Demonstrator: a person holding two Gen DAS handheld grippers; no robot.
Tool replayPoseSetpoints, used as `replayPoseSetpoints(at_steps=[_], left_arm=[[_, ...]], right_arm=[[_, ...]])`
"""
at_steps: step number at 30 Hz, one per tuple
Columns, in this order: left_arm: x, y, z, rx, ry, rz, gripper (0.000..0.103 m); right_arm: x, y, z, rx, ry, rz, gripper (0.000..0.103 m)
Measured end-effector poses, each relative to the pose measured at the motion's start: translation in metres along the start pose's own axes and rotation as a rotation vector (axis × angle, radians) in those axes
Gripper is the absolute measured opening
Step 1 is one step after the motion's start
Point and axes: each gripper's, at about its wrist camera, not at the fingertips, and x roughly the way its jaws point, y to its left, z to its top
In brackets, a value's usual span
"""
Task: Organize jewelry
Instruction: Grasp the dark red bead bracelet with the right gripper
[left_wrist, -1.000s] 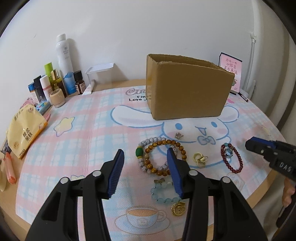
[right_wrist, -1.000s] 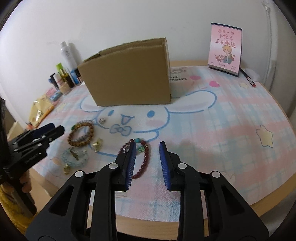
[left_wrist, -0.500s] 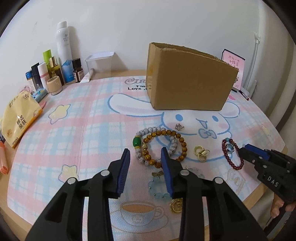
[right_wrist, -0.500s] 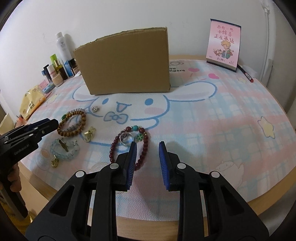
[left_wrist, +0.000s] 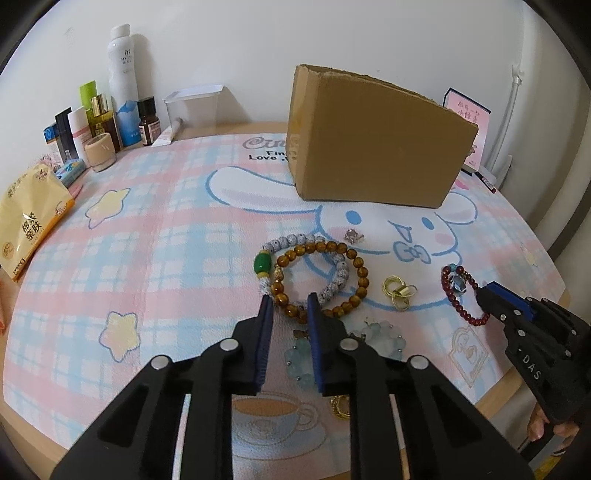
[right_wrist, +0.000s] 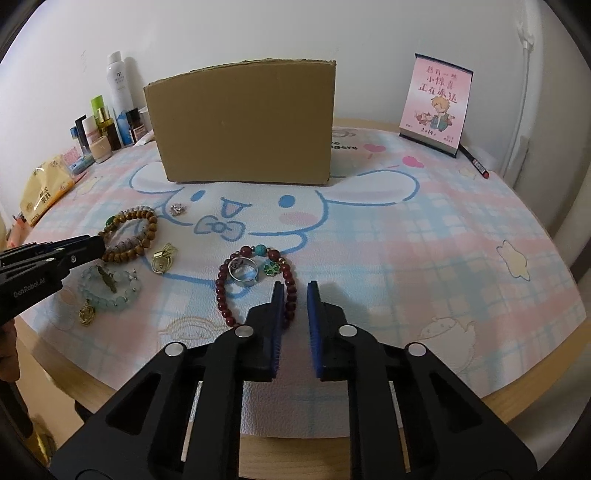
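Noted nothing stowed in cardboard box (left_wrist: 369, 147), all pieces loose on surface (left_wrist: 166, 229); left gripper (left_wrist: 289, 306) fingers just narrowed around amber bracelet (left_wrist: 357, 263), right gripper (right_wrist: 296, 291) fingers just closed nearly together at red bracelet (right_wrist: 221, 291), grip unconfirmed.

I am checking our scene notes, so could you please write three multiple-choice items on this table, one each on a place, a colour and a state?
1. Where is the silver ring?
A. in the cardboard box
B. on the tissue pack
C. inside the loop of the dark red bracelet

2. What colour is the large bead on the white-beaded bracelet?
A. blue
B. green
C. red

3. How is the tall white spray bottle positioned?
A. upright
B. on its side
C. upside down

Key: 1 C, red beads encircle it; 2 B, it is plainly green; 3 A, it stands cap up by the wall.
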Motion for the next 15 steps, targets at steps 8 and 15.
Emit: replayPoseSetpoints(at_steps=[8,15], left_arm=[[0.000,0.004,0.000,-0.037,0.002,-0.013,0.008],[-0.005,0.008,0.003,-0.056,-0.012,-0.028,0.003]], right_arm=[[-0.001,-0.003,0.000,0.011,-0.004,0.020,0.005],[-0.019,-0.007,0.011,0.035,-0.058,0.069,0.005]])
